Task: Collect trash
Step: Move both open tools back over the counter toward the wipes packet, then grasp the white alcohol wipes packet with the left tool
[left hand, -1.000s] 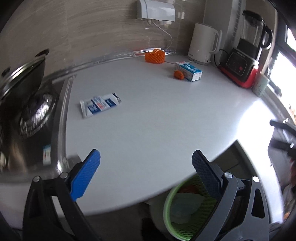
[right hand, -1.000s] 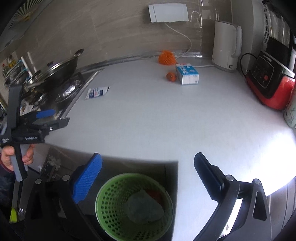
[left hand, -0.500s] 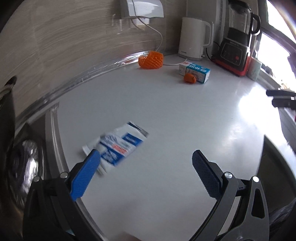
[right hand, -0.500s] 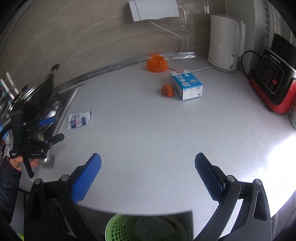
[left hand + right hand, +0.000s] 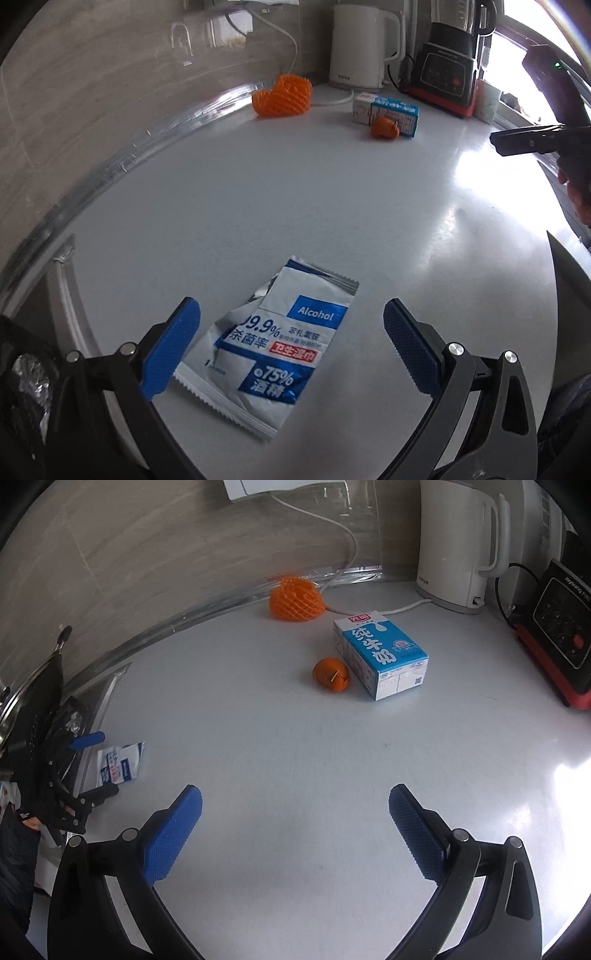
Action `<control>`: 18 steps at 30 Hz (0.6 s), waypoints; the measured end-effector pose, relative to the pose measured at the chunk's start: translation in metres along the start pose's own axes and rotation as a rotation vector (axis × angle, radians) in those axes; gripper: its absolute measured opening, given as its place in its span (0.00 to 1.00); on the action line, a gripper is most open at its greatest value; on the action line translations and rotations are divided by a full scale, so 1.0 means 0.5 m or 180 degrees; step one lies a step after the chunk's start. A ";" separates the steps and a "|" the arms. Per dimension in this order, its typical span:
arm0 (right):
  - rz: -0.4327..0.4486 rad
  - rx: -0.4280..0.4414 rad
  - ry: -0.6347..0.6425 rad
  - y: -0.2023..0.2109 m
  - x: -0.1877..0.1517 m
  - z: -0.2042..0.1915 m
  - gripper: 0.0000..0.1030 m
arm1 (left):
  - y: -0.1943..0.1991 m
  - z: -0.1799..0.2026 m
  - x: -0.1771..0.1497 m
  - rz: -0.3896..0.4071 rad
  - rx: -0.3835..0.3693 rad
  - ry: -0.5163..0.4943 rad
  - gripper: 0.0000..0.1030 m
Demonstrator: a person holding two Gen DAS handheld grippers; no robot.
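A torn white-and-blue alcohol wipe wrapper [image 5: 280, 350] lies flat on the white counter [image 5: 258, 192], right between the blue fingers of my left gripper [image 5: 291, 339], which is open around it without touching. The same wrapper [image 5: 120, 762] shows at the left of the right wrist view. My right gripper [image 5: 295, 823] is open over bare counter. Ahead of it lie a blue milk carton [image 5: 382, 653], an orange peel [image 5: 330, 674] against it, and an orange foam fruit net [image 5: 295, 598] by the wall.
A white kettle [image 5: 458, 550] and a red-based blender [image 5: 561, 635] stand at the back right, with a white cable [image 5: 399, 607] running along the wall. A stove with a pan lid [image 5: 33, 686] borders the counter's left end.
Both grippers moved forward over the counter, away from the green bin below its edge. The left one closed in on the wipe wrapper, which now lies between its fingers.
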State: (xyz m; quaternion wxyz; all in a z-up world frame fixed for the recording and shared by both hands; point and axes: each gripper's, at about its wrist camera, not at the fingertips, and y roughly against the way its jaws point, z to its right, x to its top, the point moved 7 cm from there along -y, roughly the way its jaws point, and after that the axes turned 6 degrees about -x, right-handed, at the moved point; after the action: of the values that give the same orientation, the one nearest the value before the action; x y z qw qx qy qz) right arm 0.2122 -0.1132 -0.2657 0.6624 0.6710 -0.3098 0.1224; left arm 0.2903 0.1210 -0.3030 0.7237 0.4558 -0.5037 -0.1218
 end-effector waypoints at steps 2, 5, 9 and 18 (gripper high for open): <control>-0.0013 -0.0009 -0.0020 -0.013 0.006 0.001 0.97 | 0.000 -0.002 0.004 0.0020 -0.0089 -0.0001 0.92; -0.0034 -0.0015 -0.0050 -0.029 0.009 0.002 0.98 | -0.010 -0.003 0.006 -0.0033 -0.0120 -0.0087 0.92; -0.0028 -0.0010 -0.0083 -0.037 0.017 0.005 0.98 | -0.031 0.000 0.000 -0.0207 -0.0235 -0.0093 0.92; -0.0015 -0.0020 -0.0139 -0.046 0.030 0.019 0.97 | -0.047 -0.002 -0.012 -0.0362 -0.0284 -0.0056 0.90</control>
State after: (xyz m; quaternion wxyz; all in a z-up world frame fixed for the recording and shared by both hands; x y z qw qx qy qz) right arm 0.2349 -0.1278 -0.2769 0.6579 0.6722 -0.3230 0.1053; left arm 0.2950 0.1125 -0.3252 0.7307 0.4499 -0.4774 -0.1890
